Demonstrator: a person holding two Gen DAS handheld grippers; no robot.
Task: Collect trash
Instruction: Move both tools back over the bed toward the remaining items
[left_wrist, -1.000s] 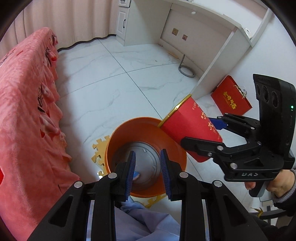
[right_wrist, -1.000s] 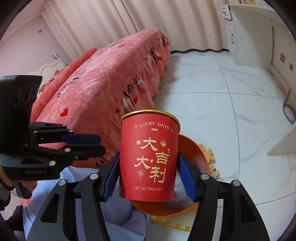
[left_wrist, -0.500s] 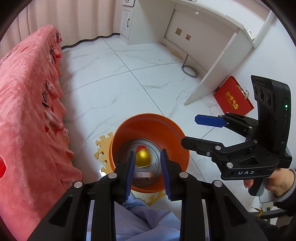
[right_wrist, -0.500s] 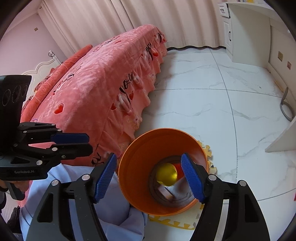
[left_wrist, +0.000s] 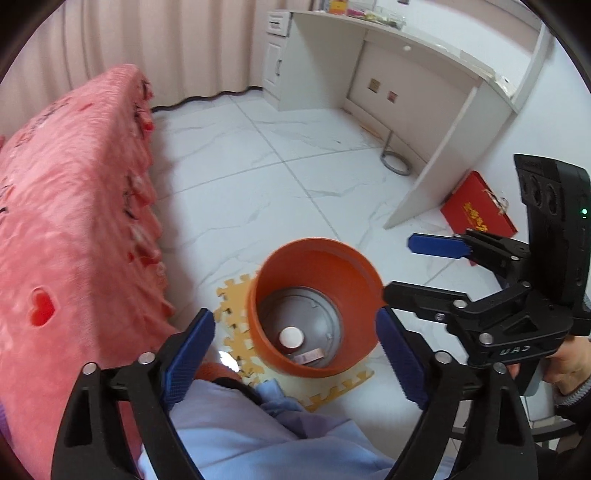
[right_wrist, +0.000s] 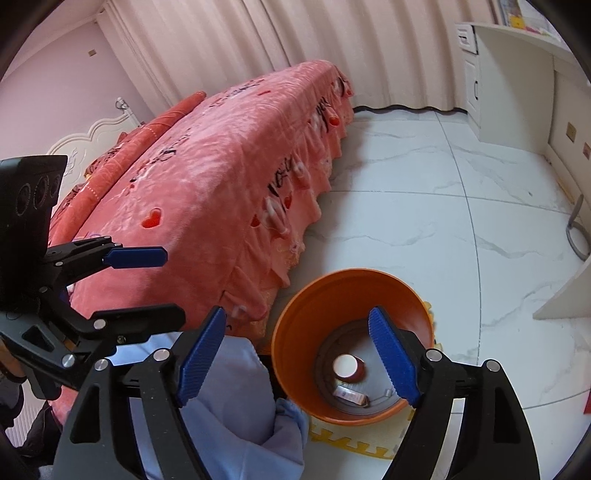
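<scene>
My left tool hangs over the orange bin, its jaws spreading apart at this moment with nothing between the blue pads. My right tool is likewise released and widening, nothing gripped; the bin's opening shows between its pads. In the left wrist view the right tool appears at the right edge, my hand on its grip.

Nearest the lenses: pale blue cloth across my lap, just below the bin.

Bin stands on a yellow foam puzzle mat on the white marble-look floor, just beside the pink bedspread's ruffled edge. At the bin's grey bottom lies the red cup, pale round end facing up, and next to it a small flat wrapper; touching or not, I cannot tell.

Farther out: a red gift box on the floor leaning at the foot of the white desk. A grey cable loop lies under the desk. Pleated curtains close the far wall.
</scene>
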